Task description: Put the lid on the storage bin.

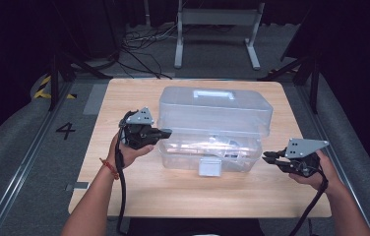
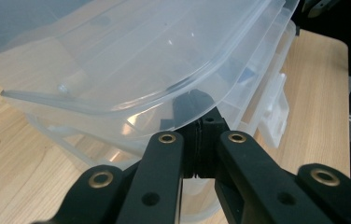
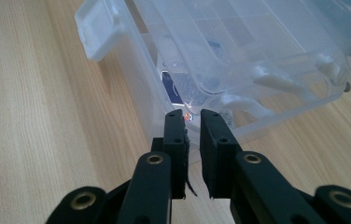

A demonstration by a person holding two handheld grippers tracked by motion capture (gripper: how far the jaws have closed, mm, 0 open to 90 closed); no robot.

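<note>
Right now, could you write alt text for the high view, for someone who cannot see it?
A clear plastic box with its lid raised sits on a wooden table. The left gripper touches its left end; the right gripper waits beside its right end.

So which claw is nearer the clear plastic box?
Left. The left claw is at the clear plastic box, tips shut under its lid's left edge; the right claw sits just off its right end.

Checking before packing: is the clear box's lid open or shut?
Open: the lid stands raised above the box, its front edge lifted clear.
</note>
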